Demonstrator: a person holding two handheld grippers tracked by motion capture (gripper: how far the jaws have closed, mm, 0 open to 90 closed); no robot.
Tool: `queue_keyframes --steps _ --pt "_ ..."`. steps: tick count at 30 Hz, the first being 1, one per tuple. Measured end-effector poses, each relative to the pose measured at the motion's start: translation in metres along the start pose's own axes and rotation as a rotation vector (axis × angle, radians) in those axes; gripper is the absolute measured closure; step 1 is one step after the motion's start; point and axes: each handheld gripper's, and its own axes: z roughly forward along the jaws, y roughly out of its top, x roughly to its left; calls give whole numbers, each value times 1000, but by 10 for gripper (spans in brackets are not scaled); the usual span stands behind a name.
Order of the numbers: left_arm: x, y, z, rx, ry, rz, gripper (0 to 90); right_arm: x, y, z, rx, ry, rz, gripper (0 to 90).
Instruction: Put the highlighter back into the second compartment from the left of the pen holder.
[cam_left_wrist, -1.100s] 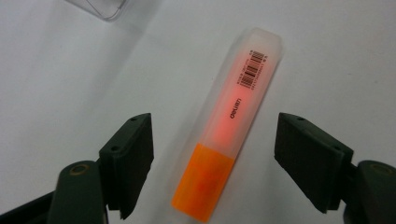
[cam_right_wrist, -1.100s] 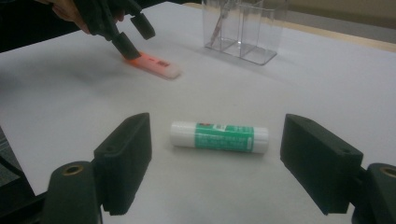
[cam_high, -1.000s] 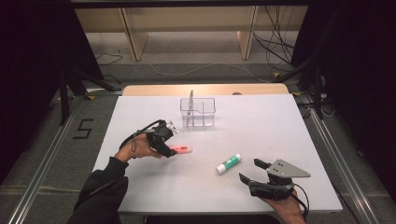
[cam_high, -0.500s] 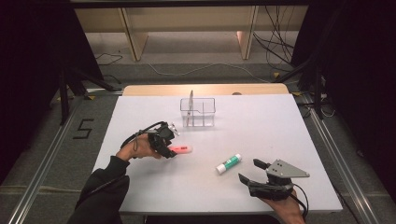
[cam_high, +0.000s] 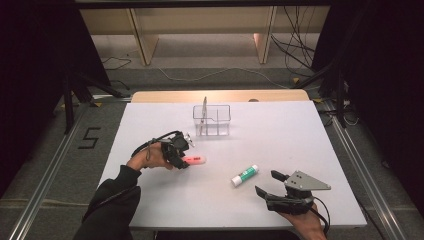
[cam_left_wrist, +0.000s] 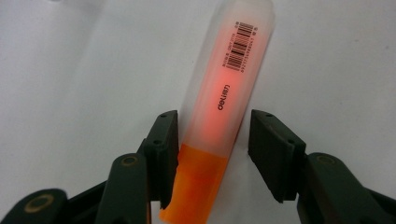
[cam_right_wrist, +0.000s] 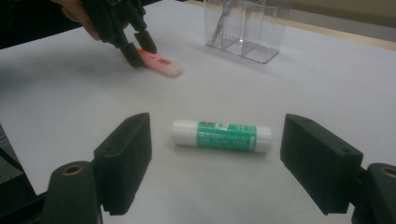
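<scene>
A person at a white table (cam_high: 300, 135) brings the left gripper (cam_high: 182, 159) down over a pink highlighter (cam_high: 196, 160) lying flat on the near left part of the surface, in front of a clear plastic organizer (cam_high: 212, 120) that stands toward the far edge. In the left gripper view the jaws have just been closing and now straddle the highlighter (cam_left_wrist: 219, 116) near its orange cap end: one pad appears to touch its side, while a gap shows at the other, so the grip is not yet made. The right gripper (cam_high: 274, 184) rests near the front right edge with its jaws wide apart and nothing between them; a green-and-white glue stick (cam_high: 245, 175) lies just ahead of it, seen between the pads in the right gripper view (cam_right_wrist: 221, 136) but well beyond them. The risk from here appears to lie in the uneven contact: with one pad meeting the smooth, rounded barrel first, the highlighter could be pushed sideways or could roll away before the second pad arrives. A hold so close to the cap end could also let the long body droop or swing when lifted, or let it slip out on the way to the organizer.
</scene>
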Motion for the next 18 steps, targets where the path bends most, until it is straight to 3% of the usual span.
queue_keyframes --steps 11,18 --pt "-3 5 -1 41 -21 42 653 0 0 0 0 -1 -1 258" --pt "-3 4 -1 34 -55 30 663 0 0 0 0 0 -4 257"
